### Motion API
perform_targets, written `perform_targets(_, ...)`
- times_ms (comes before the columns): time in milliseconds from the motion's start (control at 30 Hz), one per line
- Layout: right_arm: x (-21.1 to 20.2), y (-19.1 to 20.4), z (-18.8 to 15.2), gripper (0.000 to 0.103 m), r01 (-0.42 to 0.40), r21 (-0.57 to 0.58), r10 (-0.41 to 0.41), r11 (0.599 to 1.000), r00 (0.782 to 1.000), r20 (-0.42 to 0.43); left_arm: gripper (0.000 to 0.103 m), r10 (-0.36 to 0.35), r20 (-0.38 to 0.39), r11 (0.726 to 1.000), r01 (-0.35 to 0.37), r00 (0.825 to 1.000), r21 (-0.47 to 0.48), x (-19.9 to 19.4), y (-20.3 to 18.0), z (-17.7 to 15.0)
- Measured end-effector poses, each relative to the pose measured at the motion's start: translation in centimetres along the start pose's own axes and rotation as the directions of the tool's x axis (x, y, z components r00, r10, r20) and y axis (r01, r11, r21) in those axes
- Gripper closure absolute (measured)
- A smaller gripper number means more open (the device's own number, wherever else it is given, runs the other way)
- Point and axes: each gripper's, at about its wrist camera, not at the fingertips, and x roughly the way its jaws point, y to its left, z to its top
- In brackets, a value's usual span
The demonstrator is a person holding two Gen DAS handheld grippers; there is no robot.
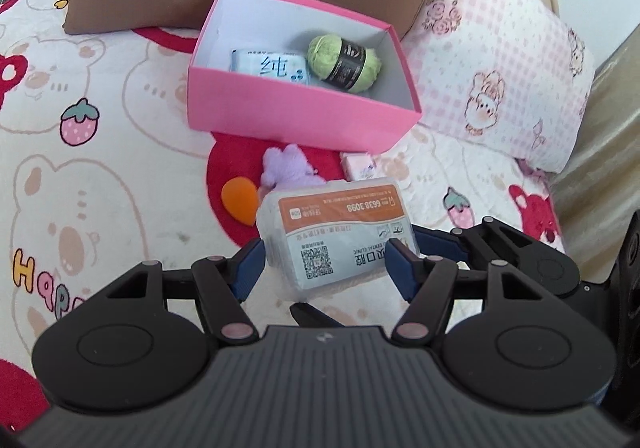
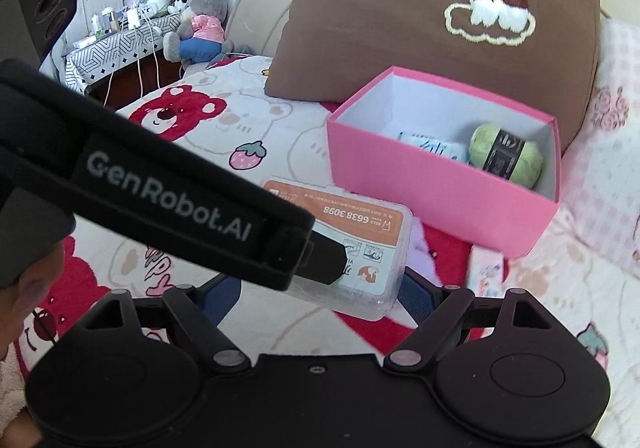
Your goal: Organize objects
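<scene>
Clear plastic case point(image 1: 336, 232) with an orange-and-white printed label hangs above the bedspread point(image 1: 120, 167), clamped between the left gripper point(image 1: 326, 264)'s blue pads; its near end is hidden behind the fingers; the right gripper point(image 2: 316, 296) stands released just beneath the case in its own view, where the left tool's black body covers the label's near left part; beyond, a pink cardboard box point(image 1: 296, 115) holds fuzzy green yarn point(image 1: 344, 61) and a tissue pack point(image 1: 270, 67); only the left view shows an orange teardrop sponge point(image 1: 240, 201) and lilac plush point(image 1: 282, 167).
</scene>
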Motion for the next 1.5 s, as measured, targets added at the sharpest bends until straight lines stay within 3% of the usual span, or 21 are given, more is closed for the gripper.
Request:
perform_targets(167, -0.8, -0.9, 1.5, 0.016, -0.01, 0.027, 0.01, 1.0, 1.0, 0.011, 0.039, -0.003, 0.009, 1.0, 0.003, 1.0, 0.003, -0.8, -0.6, 1.3)
perform_targets(533, -1.6, -1.1, 4.3, 0.016, 0.082, -0.055, -0.08, 0.995, 0.996, 0.043, 0.04, -0.046, 0.024, 0.999, 0.046, 0.999, -0.017, -1.2, -1.1, 5.1)
perform_targets(733, -1.8, -2.3, 6.5, 0.016, 0.137, -0.096, -0.132, 0.986, 0.989, 0.062, 0.041, -0.157, 0.03, 0.983, 0.159, 0.987, -0.093, 0.0, 0.2, 7.9)
perform_targets(900, -1.2, -3.2, 8.5, 0.016, 0.197, -0.151, -0.194, 0.969, 0.98, 0.034, 0.038, -0.168, 0.042, 0.985, 0.169, 0.985, -0.021, 0.9, -1.2, 9.9)
perform_targets(1200, 2.3, -8.8, 11.9, 0.016, 0.182, 0.012, -0.181, 0.983, 0.981, -0.066, 0.038, -0.182, 0.04, 0.983, 0.182, 0.983, 0.01, 5.8, -1.9, 14.6)
perform_targets(1500, 9.2, -13.2, 12.7, 0.016, 0.151, 0.147, -0.132, 0.978, 0.983, -0.129, 0.038, -0.15, -0.035, 0.988, 0.149, 0.988, -0.03, 13.0, 0.1, 18.2)
